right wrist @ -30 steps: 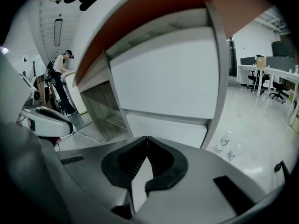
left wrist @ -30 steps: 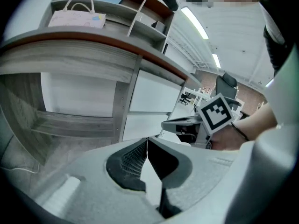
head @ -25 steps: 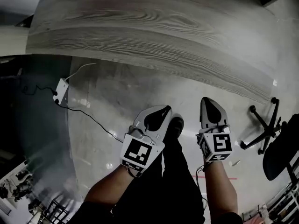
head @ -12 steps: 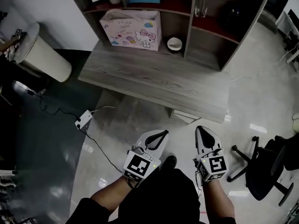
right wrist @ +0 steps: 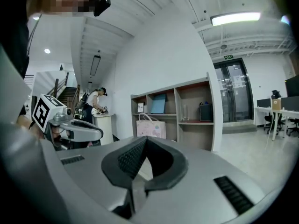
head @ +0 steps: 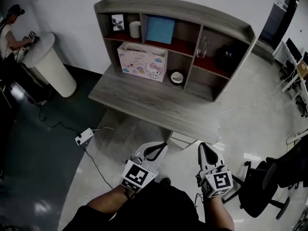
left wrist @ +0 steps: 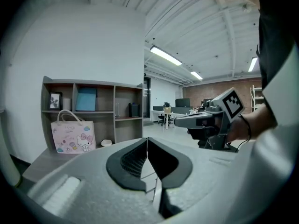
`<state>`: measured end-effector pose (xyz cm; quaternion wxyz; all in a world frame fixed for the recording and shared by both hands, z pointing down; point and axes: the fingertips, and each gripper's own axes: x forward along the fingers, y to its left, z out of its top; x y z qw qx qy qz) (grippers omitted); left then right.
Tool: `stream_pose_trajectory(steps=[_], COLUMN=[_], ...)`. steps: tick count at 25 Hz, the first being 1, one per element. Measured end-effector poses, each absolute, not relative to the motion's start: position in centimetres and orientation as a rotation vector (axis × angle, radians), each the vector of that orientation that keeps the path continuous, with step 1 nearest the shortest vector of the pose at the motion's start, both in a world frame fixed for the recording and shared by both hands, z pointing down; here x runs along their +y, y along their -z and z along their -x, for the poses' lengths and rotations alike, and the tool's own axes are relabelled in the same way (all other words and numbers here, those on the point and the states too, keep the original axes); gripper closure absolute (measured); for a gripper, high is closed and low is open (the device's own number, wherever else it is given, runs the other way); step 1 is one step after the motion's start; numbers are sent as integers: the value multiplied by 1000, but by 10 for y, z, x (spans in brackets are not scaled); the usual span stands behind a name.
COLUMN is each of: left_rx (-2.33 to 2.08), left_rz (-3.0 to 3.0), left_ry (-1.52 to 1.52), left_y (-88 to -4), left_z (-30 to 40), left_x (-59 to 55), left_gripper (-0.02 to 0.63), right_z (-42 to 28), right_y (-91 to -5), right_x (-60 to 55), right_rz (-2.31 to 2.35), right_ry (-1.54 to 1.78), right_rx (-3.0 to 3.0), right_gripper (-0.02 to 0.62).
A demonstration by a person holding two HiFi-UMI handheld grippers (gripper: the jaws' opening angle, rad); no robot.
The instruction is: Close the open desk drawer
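The grey wood desk (head: 144, 102) with its shelf unit stands ahead in the head view. A pale drawer (head: 184, 139) juts out from under the desk's front edge, near its right end. My left gripper (head: 163, 145) and right gripper (head: 201, 145) are held side by side in front of the desk, short of the drawer and touching nothing. Both point roughly level at the shelves. In the left gripper view the jaws (left wrist: 147, 139) meet at the tip with nothing between them. The right gripper (right wrist: 146, 139) is likewise shut and empty.
A pink cartoon bag (head: 143, 61), a white bowl (head: 177, 77) and a blue box (head: 160, 29) sit on the desk and shelves. A white power strip (head: 84, 136) with cables lies on the floor at left. A black office chair (head: 260, 189) stands at right. A person (head: 9, 30) works at a white pedestal (head: 50, 64).
Both grippers have risen, still shut. The head view has lifted from the floor and desk edge to the whole desk, the shelves and the drawer.
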<state>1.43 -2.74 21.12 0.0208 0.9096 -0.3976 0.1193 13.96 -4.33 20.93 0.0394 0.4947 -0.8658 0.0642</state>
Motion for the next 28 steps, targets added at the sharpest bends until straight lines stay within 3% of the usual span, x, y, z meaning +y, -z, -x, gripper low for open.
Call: stream_pose_trajectory(steps=[14,28], left_rx=[-1153,-1146], left_rz=[-2915,-2937], left_ry=[-206,-207], left_y=[-139,-123], left_z=[27,6], left_x=[-24,-22], left_gripper=[597,597], right_z=[-68,-83], right_y=[-132,-116], right_x=[5,12], right_rz=[-1501,-1508], right_ry=[-191,-197], right_rx=[-2768,-2803], right_gripper=[584,584])
